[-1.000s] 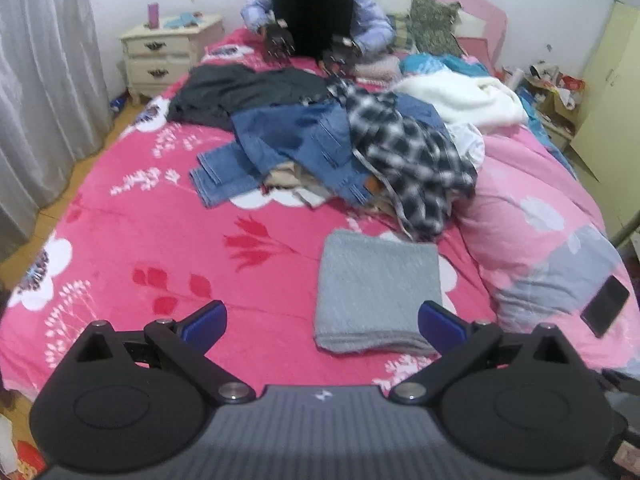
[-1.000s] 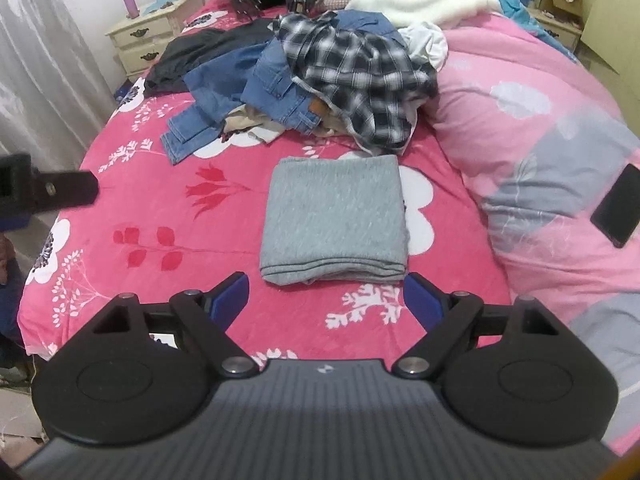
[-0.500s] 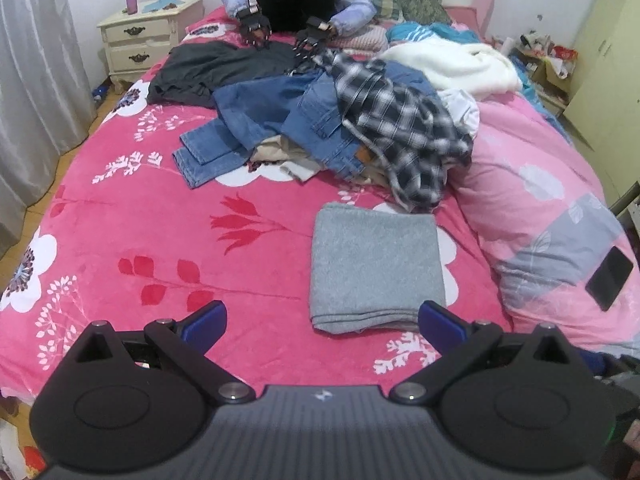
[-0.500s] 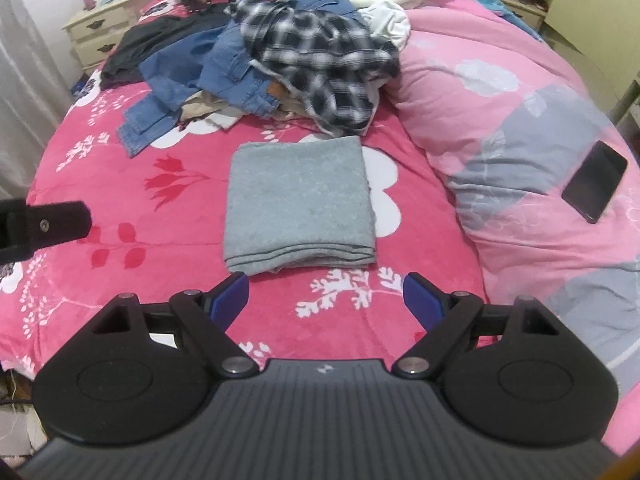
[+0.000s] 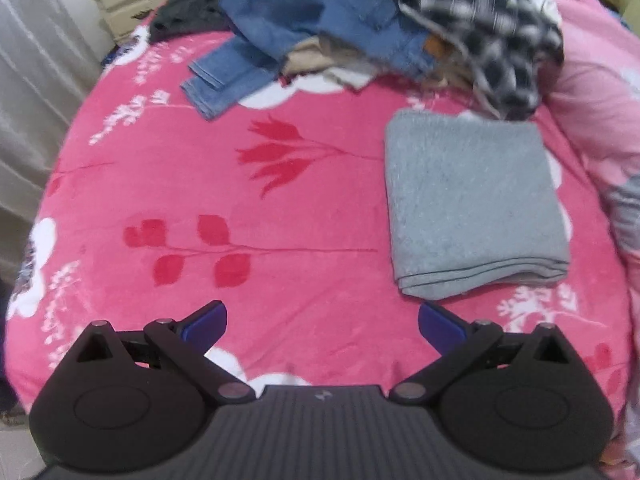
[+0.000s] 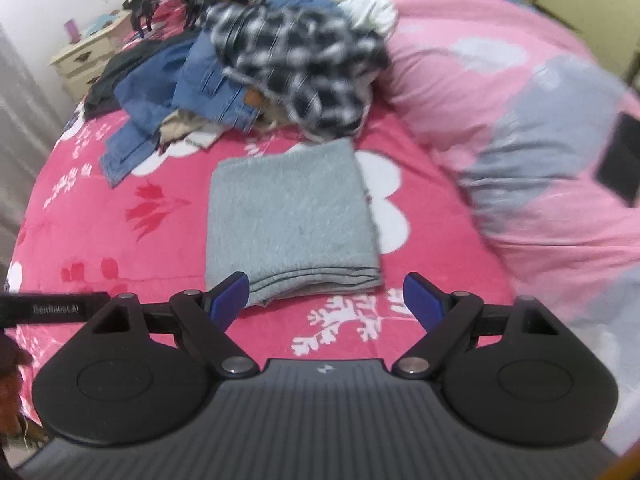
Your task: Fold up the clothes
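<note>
Blue-tipped left gripper (image 5: 322, 323) and right gripper (image 6: 327, 297), two total, both spread wide and empty at the bottom of the frame. One folded grey towel (image 6: 290, 220) lies mid-frame on the pink blanket (image 5: 200, 184). One messy clothes pile (image 6: 256, 80) sits up top, with a plaid shirt (image 6: 296, 68) on it.

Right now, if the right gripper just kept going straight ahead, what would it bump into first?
Probably the folded grey cloth: the open right gripper points at its near edge, nothing between. Depth is hard to judge.
</note>
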Motion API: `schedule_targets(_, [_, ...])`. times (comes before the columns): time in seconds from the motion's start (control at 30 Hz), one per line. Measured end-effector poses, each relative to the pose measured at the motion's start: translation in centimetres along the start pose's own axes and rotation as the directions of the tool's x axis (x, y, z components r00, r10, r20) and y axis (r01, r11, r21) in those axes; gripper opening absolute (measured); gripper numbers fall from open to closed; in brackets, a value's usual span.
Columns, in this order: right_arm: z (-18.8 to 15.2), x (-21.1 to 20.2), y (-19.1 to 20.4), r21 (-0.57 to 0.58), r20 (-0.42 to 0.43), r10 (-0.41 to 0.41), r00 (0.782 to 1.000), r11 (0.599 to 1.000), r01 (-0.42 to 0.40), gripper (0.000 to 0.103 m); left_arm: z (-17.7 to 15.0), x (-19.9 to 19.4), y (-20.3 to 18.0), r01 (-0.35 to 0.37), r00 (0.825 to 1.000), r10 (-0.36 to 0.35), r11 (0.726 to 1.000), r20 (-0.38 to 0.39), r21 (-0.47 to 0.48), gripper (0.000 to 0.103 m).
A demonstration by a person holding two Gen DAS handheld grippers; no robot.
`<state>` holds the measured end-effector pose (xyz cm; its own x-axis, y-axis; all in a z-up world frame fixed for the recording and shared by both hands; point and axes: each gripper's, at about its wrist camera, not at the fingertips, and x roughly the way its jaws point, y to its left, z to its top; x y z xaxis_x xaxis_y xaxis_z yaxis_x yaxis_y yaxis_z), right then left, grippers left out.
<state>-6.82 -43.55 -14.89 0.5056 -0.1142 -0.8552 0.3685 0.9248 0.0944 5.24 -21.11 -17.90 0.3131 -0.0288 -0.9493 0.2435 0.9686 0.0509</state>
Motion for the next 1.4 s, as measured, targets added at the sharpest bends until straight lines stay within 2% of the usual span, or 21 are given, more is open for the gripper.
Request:
schedule_targets(0.07, [-0.3,3.8,-0.8,-0.026,-0.027,0.029,0.999,0.999,-0.030,0.084,0.2,2.7,0.0,0.025,1.000,-0.025,0.999,-0.005,-0.029,0.102])
schedule_targets(0.13, [0.0,7.1,-1.3,-0.040,-0.045,0.056,0.997,0.998,-0.058,0.083,0.5,5.3,0.2,0.079,0.997,-0.080,0.993,-0.008,-0.090,0.102])
schedule_targets(0.2, [0.7,9.9,-1.7,-0.041,-0.040,0.093,0.995,0.995,-0.094,0.083,0.9,7.8,0.3,0.141,0.990,-0.142,0.977,0.001,-0.162,0.102])
schedule_targets(0.27, [1.6,11.7,-1.5,-0.090,-0.023,0.137,0.990,0.986,-0.138,0.083,1.4,10.0,0.3,0.184,0.983,-0.185,0.957,0.017,-0.225,0.102])
schedule_targets(0.37, [3.1,13.7,-0.7,-0.159,-0.009,0.199,0.980,0.967,-0.198,0.082,1.9,11.8,-0.1,0.243,0.970,-0.238,0.930,0.054,-0.275,0.102])
schedule_targets(0.43, [4.0,14.9,-0.1,-0.204,-0.004,0.239,0.971,0.950,-0.235,0.081,1.9,12.7,-0.5,0.283,0.959,-0.273,0.918,0.073,-0.276,0.098])
schedule_targets(0.47, [4.5,15.4,0.2,-0.226,-0.002,0.259,0.966,0.941,-0.253,0.080,2.0,13.1,-0.6,0.299,0.954,-0.289,0.915,0.075,-0.271,0.093])
schedule_targets(0.6, [6.0,17.2,2.1,-0.262,-0.019,0.314,0.949,0.915,-0.307,0.076,1.5,15.3,-1.5,0.326,0.943,-0.332,0.920,0.009,-0.219,0.071])
schedule_targets(0.8, [6.4,19.2,5.7,-0.234,-0.113,0.330,0.937,0.908,-0.348,0.075,0.6,16.4,-1.2,0.469,0.879,-0.476,0.856,0.023,-0.216,0.057])
schedule_targets(0.97, [6.4,20.9,8.3,-0.219,-0.200,0.315,0.928,0.909,-0.355,0.075,0.4,17.2,-0.9,0.543,0.836,-0.546,0.816,0.041,-0.197,0.059])
schedule_targets(1.17, [6.6,22.5,11.2,-0.271,-0.301,0.242,0.922,0.906,-0.326,0.074,-0.4,17.5,0.4,0.640,0.766,-0.637,0.744,0.085,-0.194,0.059])
schedule_targets(1.4, [7.1,24.4,14.8,-0.354,-0.410,0.146,0.901,0.884,-0.304,0.075,-0.3,16.3,0.6,0.694,0.720,-0.682,0.704,0.127,-0.152,0.059])
